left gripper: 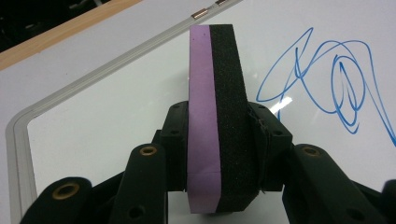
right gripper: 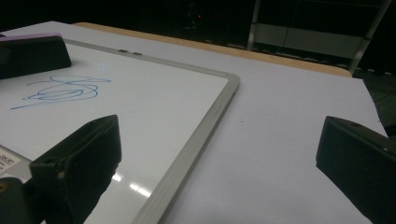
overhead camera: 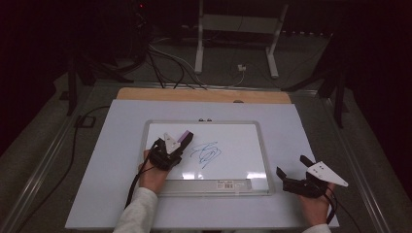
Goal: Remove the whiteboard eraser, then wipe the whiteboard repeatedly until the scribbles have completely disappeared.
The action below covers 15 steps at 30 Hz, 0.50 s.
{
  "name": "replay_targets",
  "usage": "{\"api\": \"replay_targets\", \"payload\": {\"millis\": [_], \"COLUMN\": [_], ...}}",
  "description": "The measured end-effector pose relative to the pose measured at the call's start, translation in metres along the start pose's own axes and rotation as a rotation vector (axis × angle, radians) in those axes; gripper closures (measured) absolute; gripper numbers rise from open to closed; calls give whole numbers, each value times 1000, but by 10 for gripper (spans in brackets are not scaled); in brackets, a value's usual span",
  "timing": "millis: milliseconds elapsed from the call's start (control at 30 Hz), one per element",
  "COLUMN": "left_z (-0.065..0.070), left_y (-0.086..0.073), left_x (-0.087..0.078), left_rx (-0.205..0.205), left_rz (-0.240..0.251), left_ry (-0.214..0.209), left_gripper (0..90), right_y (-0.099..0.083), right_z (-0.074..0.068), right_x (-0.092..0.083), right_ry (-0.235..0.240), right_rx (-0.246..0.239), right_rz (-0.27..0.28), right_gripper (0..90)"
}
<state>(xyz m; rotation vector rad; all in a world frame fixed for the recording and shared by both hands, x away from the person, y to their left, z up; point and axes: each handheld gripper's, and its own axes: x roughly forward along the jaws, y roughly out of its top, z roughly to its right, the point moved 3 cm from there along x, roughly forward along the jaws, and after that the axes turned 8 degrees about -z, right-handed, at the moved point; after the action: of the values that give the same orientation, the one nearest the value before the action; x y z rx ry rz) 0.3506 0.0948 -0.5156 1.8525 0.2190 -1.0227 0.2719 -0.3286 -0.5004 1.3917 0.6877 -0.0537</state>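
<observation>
The counter (overhead camera: pixel 97 160) in front of you carries a white sheet over its top, with a strip of bare wood showing along the far edge. The whiteboard (overhead camera: pixel 233 141) lies flat on the sheet, near the middle, its grey frame (right gripper: pixel 196 140) closed all round. A label strip sits along the frame's near edge.

A blue scribble (overhead camera: pixel 208 153) marks the board, roughly at its centre. In the left tool view the scribble (left gripper: pixel 327 79) lies to the right of the eraser, apart from it.

Your left tool (overhead camera: pixel 177 145) rests over the left half of the board. Its jaws are clamped on the eraser (left gripper: pixel 217 121), one pad on each broad face. The eraser stands on edge between the jaws, purple layer on one side, black foam on the other, and it projects forward past the jaw tips. In the high view the eraser (overhead camera: pixel 185 137) sits just left of the scribble. You cannot tell whether its face touches the board.

Your right tool (overhead camera: pixel 291 175) sits over the sheet, just right of the board's near right corner. Its jaws stand wide apart, with nothing between them. In the right tool view the board's corner lies ahead between the two jaws.
</observation>
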Motion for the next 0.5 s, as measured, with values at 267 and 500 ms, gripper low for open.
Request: {"api": "replay_targets", "payload": {"millis": [267,500], "left_z": [5,17], "left_y": [0,1], "left_x": [0,-1], "left_rx": [36,87], "left_rz": [-7,-7], "left_ry": [11,-8], "left_gripper": [624,522], "right_y": [0,0], "right_z": [0,0], "right_x": [0,0], "right_ry": [1,3], "right_rx": [0,2], "right_rz": [-2,-4], "right_gripper": [4,4]}}
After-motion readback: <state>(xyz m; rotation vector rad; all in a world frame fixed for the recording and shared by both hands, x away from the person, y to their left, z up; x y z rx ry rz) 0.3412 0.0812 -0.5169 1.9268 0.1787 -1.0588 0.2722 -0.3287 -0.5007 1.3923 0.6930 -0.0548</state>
